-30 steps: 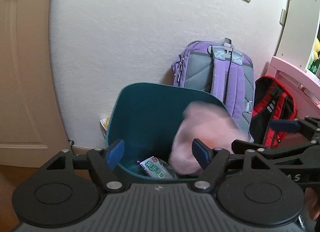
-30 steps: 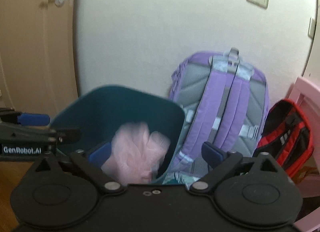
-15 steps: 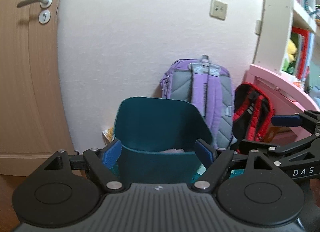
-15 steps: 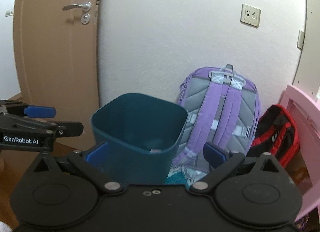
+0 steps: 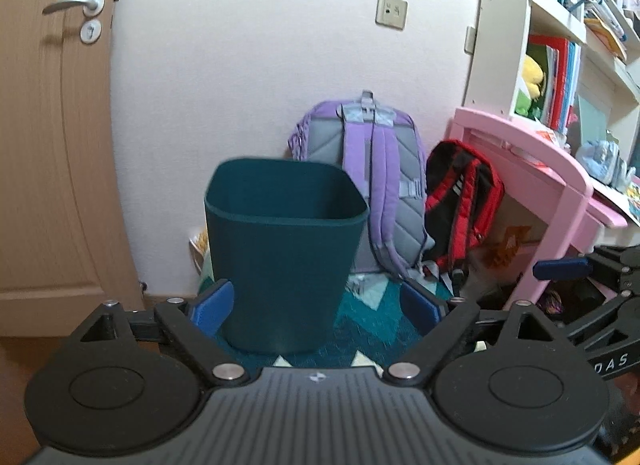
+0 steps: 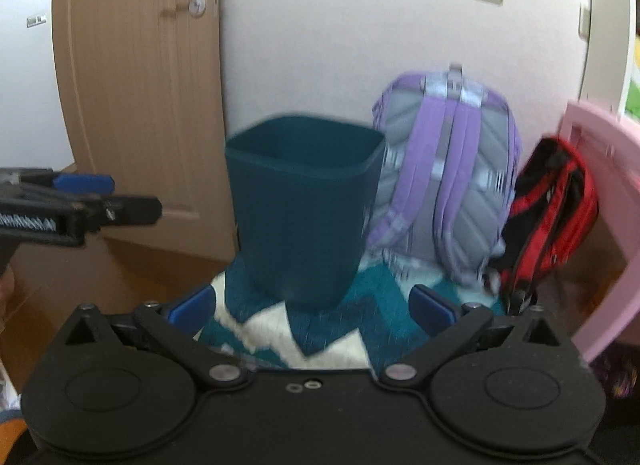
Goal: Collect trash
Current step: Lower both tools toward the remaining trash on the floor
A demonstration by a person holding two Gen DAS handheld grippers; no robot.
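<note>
A dark teal trash bin [image 5: 286,249] stands upright on a patterned rug by the wall; what is inside is hidden from this low angle. My left gripper [image 5: 316,309] hangs in front of the bin, well short of it. Its jaws are opening, with nothing held between the blue pads. In the right wrist view the bin [image 6: 304,205] sits straight ahead, and my right gripper [image 6: 312,307] is open and empty, also back from it. The right gripper's blue pad [image 5: 560,269] shows at the right edge of the left wrist view. The left gripper's pad [image 6: 84,185] shows at the left of the right wrist view.
A purple backpack [image 5: 372,185] and a red-and-black backpack [image 5: 460,201] lean against the wall right of the bin. A pink desk [image 5: 552,169] and a bookshelf [image 5: 560,45] stand at right. A wooden door [image 5: 52,145] is at left. The teal-and-white rug [image 6: 320,329] lies under the bin.
A pink bundle that was dropping into the bin is now out of sight inside it. Both grippers have drawn back from the bin, and the left jaws have spread wider.
</note>
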